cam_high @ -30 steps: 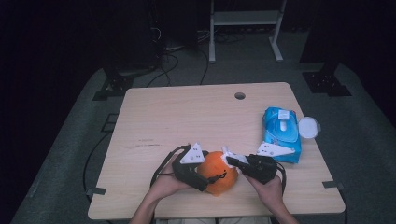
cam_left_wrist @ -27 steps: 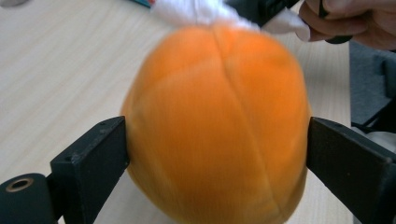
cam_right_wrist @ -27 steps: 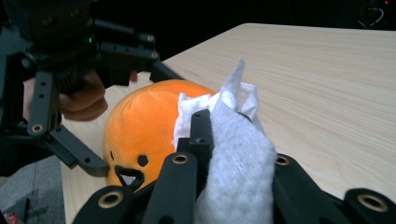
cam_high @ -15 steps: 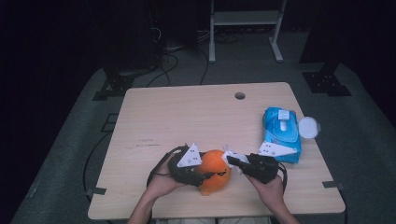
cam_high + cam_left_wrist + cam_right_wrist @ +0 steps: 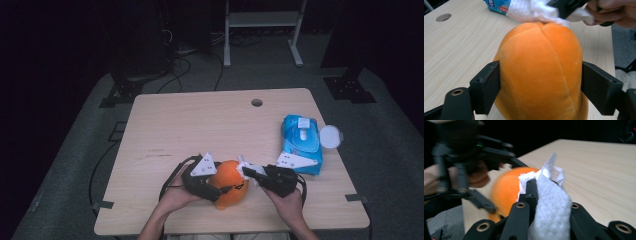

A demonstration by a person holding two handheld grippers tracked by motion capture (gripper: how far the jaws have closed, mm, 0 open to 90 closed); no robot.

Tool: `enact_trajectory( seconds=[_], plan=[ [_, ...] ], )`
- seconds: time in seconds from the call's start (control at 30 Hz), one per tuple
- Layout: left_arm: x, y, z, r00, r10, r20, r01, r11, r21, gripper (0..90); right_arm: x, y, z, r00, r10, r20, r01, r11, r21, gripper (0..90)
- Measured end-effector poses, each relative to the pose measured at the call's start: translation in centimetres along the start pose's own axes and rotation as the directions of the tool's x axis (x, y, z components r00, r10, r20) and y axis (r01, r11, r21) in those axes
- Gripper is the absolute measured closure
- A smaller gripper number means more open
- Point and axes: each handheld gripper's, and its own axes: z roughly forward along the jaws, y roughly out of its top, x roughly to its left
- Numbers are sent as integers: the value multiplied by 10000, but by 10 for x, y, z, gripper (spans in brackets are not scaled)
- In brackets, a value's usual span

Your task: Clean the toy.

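A round orange plush toy (image 5: 230, 182) sits near the table's front edge. My left gripper (image 5: 218, 188) holds it from the left. In the left gripper view both black pads (image 5: 487, 86) press its sides (image 5: 541, 70); the jaws have just been opening a little with the toy still between them. My right gripper (image 5: 248, 172) comes in from the right, shut on a crumpled white wipe (image 5: 551, 205). The wipe (image 5: 531, 11) rests against the top of the toy (image 5: 506, 187).
A blue pack of wipes (image 5: 300, 142) lies at the table's right side, with a round white lid (image 5: 331, 136) by its far edge. The wooden table (image 5: 200, 125) has a cable hole (image 5: 257, 102) near the back. Dark floor, cables and stands surround it.
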Motion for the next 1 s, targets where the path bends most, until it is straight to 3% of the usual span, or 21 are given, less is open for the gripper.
enact_trajectory(
  seconds=[0.13,0.2,0.33,0.37,0.43,0.5,0.6,0.73,0.8,0.9,1.0],
  plan=[
    [-1,0,4,9993,-338,-165,335,9993,-188,256,22,9,4,9926,-953,-758,941,9954,-201,796],
    [0,0,3,9991,-395,-175,392,9991,-148,255,26,10,7,9894,-1398,-401,1401,9901,47,796],
    [4,-2,3,9964,-838,-123,835,9963,-210,204,9,3,1,9964,-799,300,796,9968,102,796],
    [4,-2,4,9964,-845,-102,843,9962,-225,205,7,1,0,9976,-625,299,624,9980,63,796],
    [3,-2,5,9967,-787,-171,783,9967,-233,217,10,1,1,9977,-666,114,667,9978,-6,796],
    [0,-2,6,9983,-573,-134,569,9979,-306,239,20,4,5,9946,-1006,-272,1006,9949,-39,796],
    [-4,-1,7,9993,-343,-126,339,9989,-327,253,27,10,8,9882,-1527,-149,1530,9881,154,795],
    [-9,0,8,9999,134,-56,-136,9993,-358,262,10,9,0,9933,-1029,521,1025,9947,91,795],
    [-10,1,9,9998,190,-46,-192,9992,-362,262,3,6,-3,9958,-624,673,621,9980,65,795],
    [-10,1,9,9997,231,-6,-231,9991,-347,264,11,7,-2,9961,-801,359,802,9968,-28,795],
    [-14,1,9,9985,549,39,-547,9980,-332,275,28,11,4,9901,-1387,-213,1387,9903,-21,795]
  ],
)
